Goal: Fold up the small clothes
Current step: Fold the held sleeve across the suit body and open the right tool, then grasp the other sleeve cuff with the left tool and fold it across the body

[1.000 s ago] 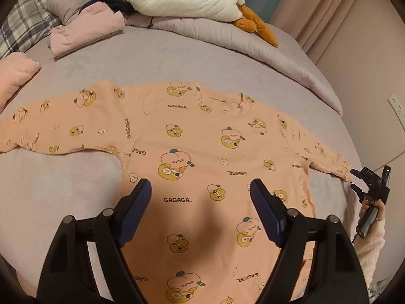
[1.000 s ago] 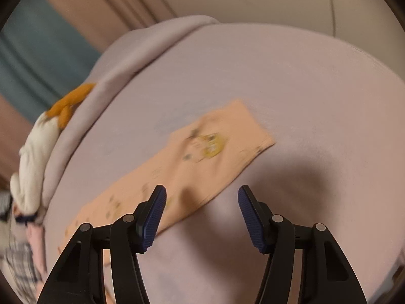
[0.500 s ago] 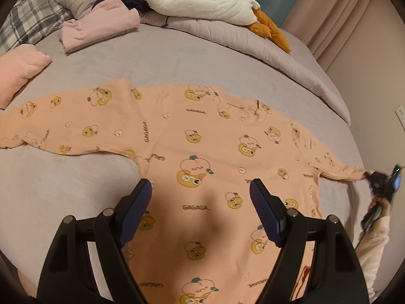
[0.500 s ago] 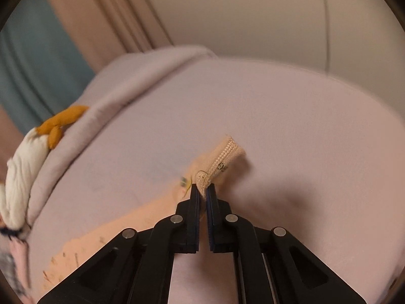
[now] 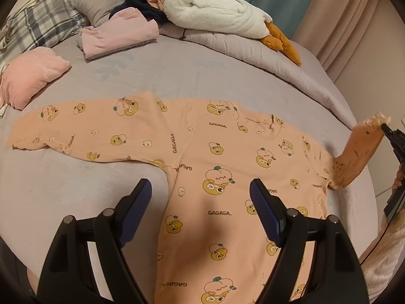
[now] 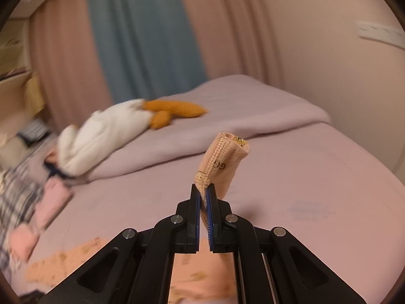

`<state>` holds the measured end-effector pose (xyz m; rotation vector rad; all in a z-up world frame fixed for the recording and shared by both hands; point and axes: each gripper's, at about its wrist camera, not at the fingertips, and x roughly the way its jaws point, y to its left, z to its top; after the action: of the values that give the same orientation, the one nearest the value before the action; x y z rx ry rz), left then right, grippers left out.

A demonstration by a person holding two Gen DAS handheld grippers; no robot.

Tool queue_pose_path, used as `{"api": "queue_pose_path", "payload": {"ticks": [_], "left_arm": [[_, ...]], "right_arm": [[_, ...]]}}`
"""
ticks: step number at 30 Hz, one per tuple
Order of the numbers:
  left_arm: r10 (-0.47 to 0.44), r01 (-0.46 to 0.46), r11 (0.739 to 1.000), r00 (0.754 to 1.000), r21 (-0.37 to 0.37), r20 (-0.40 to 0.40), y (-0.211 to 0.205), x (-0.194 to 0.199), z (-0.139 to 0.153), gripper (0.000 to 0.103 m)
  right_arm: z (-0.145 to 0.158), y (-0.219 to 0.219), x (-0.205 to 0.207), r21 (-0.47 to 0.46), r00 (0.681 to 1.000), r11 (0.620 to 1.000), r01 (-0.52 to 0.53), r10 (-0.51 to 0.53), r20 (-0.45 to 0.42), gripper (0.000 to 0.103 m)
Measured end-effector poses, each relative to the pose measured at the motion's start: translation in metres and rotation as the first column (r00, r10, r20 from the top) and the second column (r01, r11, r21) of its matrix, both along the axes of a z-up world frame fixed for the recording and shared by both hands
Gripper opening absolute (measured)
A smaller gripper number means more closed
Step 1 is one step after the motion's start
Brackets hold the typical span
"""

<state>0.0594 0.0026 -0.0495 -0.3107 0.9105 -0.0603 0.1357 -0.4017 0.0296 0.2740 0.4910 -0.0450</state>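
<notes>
Two tongs work over one peach garment (image 5: 210,177) printed with cartoon ducks and the word GAGAGA, spread flat on the lilac bed (image 5: 177,76). The left tongs (image 5: 201,197) hang released above its body, fingers wide apart, with the left armpit seam just ahead of the left finger (image 5: 138,202) and the chest print between the two. The other sleeve (image 5: 354,159) rises off the bed out to the right of the left tongs, its ribbed cuff (image 6: 222,152) clenched in the right tongs (image 6: 203,192), whose blue pads are pressed onto the fabric; the cuff curls upward just beyond their tips. The opposite sleeve (image 5: 76,131) lies flat, stretched far to the left of the left tongs. Well ahead of both tongs lie a white plush goose (image 5: 215,10) with orange feet, a folded pink garment (image 5: 119,35), a pink cushion (image 5: 27,76) and a plaid pillow (image 5: 38,25).
</notes>
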Motion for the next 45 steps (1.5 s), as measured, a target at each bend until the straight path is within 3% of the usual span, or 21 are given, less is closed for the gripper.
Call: {"api": "queue_pose_path", "payload": {"ticks": [7, 14, 24, 30, 32, 33, 36, 41, 45], "left_arm": [[0.021, -0.021, 1.000, 1.000, -0.013, 0.001, 0.009, -0.004, 0.001, 0.079], [0.043, -0.043, 0.999, 0.999, -0.020, -0.004, 0.021, -0.008, -0.003, 0.079], [0.053, -0.054, 0.998, 0.998, -0.027, -0.032, 0.029, -0.009, -0.015, 0.079], [0.037, -0.038, 0.999, 0.998, -0.037, -0.044, 0.026, -0.006, -0.020, 0.080], [0.026, -0.028, 0.998, 0.999, -0.049, -0.046, 0.024, -0.003, -0.020, 0.080], [0.022, -0.025, 0.998, 0.999, -0.055, -0.045, 0.023, -0.002, -0.019, 0.081], [0.005, -0.008, 0.997, 0.999, -0.074, -0.035, 0.016, 0.003, -0.016, 0.081], [-0.049, 0.046, 0.994, 0.998, -0.103, -0.031, -0.002, 0.019, -0.014, 0.081], [-0.124, 0.116, 0.981, 0.991, -0.155, -0.042, -0.027, 0.039, -0.021, 0.081]], "right_arm": [[-0.013, 0.080, 0.026, -0.051, 0.976, 0.974, -0.219, 0.217, -0.034, 0.006], [-0.047, 0.150, 0.028, -0.065, 0.913, 0.917, -0.393, 0.382, -0.143, 0.006], [-0.124, 0.210, 0.022, -0.034, 0.797, 0.846, -0.532, 0.487, -0.358, 0.006], [-0.140, 0.220, 0.018, -0.031, 0.774, 0.839, -0.543, 0.486, -0.406, 0.006], [-0.141, 0.221, 0.020, -0.010, 0.764, 0.836, -0.549, 0.497, -0.412, 0.012], [-0.140, 0.220, 0.019, 0.005, 0.758, 0.833, -0.553, 0.505, -0.413, 0.021], [-0.132, 0.215, 0.015, -0.008, 0.773, 0.837, -0.546, 0.500, -0.391, 0.057], [-0.118, 0.198, 0.005, -0.036, 0.818, 0.864, -0.502, 0.460, -0.347, 0.059], [-0.109, 0.167, -0.004, -0.024, 0.866, 0.909, -0.417, 0.389, -0.314, 0.059]]}}
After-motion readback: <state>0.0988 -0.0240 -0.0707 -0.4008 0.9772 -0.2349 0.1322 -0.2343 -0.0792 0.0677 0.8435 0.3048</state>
